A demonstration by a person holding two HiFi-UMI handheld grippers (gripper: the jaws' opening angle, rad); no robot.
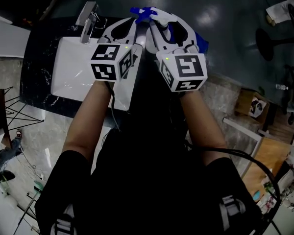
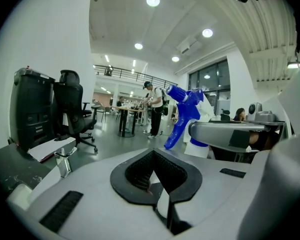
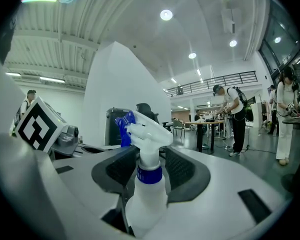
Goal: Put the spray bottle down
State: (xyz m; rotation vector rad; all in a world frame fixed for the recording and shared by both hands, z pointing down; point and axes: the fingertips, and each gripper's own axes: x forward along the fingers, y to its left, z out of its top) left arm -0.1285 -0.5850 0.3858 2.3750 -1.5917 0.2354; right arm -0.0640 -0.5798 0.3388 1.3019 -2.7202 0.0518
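From the head view I see both grippers raised side by side over a dark counter point(image 1: 36, 77) with a white basin point(image 1: 71, 72) and a faucet point(image 1: 88, 21) at its far edge. Only this view shows the basin, and I make out nothing in it but its white surface. The right gripper point(image 3: 150, 166) is clamped on the spray bottle point(image 3: 149, 184), with the pads on either side of its neck and blue collar, so the bottle is in the air by the counter's far right corner. The bottle is opaque white, so I cannot tell its fill. Only the left gripper view shows the blue trigger point(image 2: 186, 116) side-on. The left gripper point(image 2: 155, 176) has its jaws together on nothing. Only the right gripper view catches the left's marker cube point(image 3: 37, 129)
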